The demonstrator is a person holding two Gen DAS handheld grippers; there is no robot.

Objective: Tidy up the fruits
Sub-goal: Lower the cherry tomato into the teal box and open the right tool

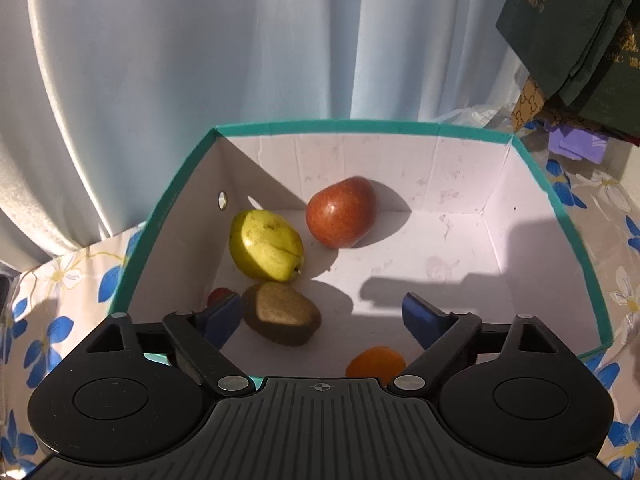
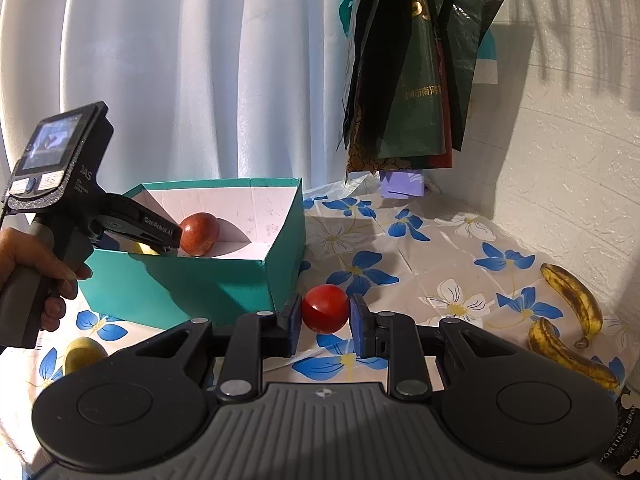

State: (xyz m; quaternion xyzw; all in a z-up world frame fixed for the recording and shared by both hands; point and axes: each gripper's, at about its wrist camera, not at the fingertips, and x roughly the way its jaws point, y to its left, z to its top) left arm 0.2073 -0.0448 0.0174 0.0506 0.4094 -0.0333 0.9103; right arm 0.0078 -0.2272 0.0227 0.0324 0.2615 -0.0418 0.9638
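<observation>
A teal box with a white inside holds a red apple, a yellow pear, a brown kiwi, an orange fruit and a small red fruit half hidden behind a finger. My left gripper is open and empty, just over the box's near rim. My right gripper is shut on a red tomato, a little above the cloth to the right of the box. The left gripper also shows over the box in the right wrist view.
Two spotted bananas lie on the flowered tablecloth at the right. A green-yellow fruit lies in front of the box. Dark bags hang by the white wall. A purple item sits behind. A curtain hangs at the back.
</observation>
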